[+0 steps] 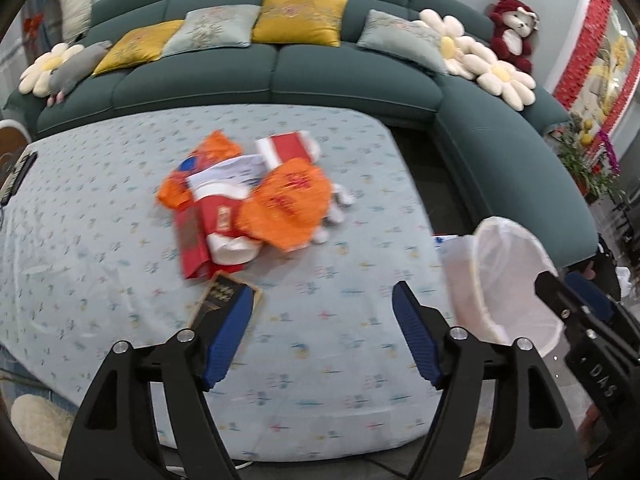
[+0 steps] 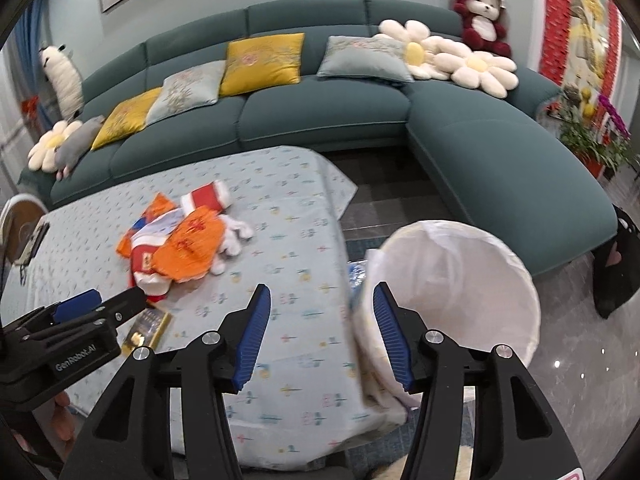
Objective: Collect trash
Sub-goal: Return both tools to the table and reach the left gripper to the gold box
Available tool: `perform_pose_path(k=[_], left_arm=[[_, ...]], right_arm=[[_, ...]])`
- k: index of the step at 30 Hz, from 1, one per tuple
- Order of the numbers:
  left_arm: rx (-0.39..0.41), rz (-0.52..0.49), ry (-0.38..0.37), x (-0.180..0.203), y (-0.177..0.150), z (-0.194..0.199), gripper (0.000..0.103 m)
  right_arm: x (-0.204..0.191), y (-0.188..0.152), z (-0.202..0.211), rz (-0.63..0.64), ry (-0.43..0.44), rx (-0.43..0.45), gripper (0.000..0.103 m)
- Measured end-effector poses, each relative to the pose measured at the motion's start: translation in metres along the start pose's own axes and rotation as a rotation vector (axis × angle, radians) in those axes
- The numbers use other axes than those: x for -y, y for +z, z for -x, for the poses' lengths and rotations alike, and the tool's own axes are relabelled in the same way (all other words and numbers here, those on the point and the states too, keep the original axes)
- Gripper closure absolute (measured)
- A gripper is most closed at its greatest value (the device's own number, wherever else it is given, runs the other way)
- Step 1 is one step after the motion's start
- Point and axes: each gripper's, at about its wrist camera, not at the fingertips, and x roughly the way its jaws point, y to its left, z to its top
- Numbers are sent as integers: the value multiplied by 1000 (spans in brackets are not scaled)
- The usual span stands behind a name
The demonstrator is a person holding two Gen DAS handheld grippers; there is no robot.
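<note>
A pile of trash (image 1: pixel 248 204) lies on the table with a light blue cloth (image 1: pixel 100 248): orange bags, red and white wrappers, crumpled white tissue. It also shows in the right wrist view (image 2: pixel 180 248). A dark box with gold print (image 1: pixel 218 300) lies at the pile's near edge, also seen from the right (image 2: pixel 146 330). My left gripper (image 1: pixel 322 308) is open and empty above the cloth, its left finger over the box. My right gripper (image 2: pixel 320 320) is open and empty at the table's right edge, beside a white-lined bin (image 2: pixel 460 280).
The white-lined bin (image 1: pixel 508 276) stands on the floor right of the table. A teal corner sofa (image 1: pixel 280 76) with cushions and plush toys runs behind and to the right. A dark remote (image 1: pixel 18 172) lies at the table's left edge. Potted flowers (image 2: pixel 596 140) stand at the far right.
</note>
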Motion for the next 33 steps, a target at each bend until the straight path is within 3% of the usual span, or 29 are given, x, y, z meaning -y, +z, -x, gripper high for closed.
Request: perform_pose_path(k=[11,21,33], left_arm=[[-47,59,64,-61,-19,-23,23],[-158,-35,85,-86,-39,-73,23],[-223,-86,88,-93,-44,-109,26]], right_arm=[[-56,-9,-29,65,53,-66,51],[-90,-15,-64,106,69,-136,51],[-115,-19,-96,140,73,-192,50]])
